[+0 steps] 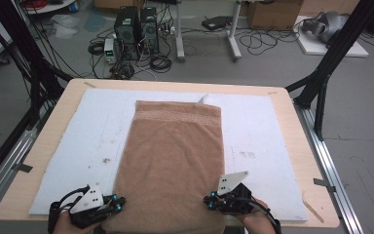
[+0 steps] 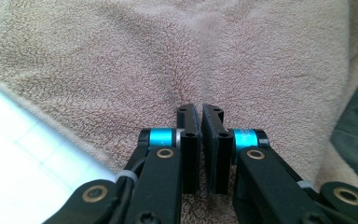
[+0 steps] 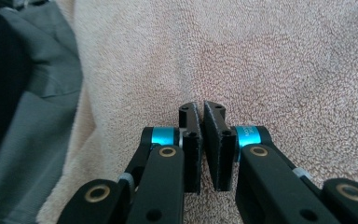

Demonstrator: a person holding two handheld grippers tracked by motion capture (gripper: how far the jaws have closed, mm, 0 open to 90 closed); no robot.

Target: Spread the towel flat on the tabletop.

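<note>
A brown towel (image 1: 170, 156) lies folded lengthwise on a white foam sheet (image 1: 263, 136), its near end at the table's front edge. My left gripper (image 1: 119, 204) sits at the towel's near left corner and my right gripper (image 1: 208, 200) at its near right corner. In the left gripper view the jaws (image 2: 200, 108) stand together, and the towel (image 2: 121, 56) puckers into creases at their tips. In the right gripper view the jaws (image 3: 200, 106) are likewise closed, with their tips pressed into the towel (image 3: 261, 56).
The foam sheet covers most of the wooden table (image 1: 299, 146). Black frame posts stand at both sides, and computers and cables lie on the floor beyond. Grey clothing (image 3: 37, 116) of the person hangs just behind the towel's near edge.
</note>
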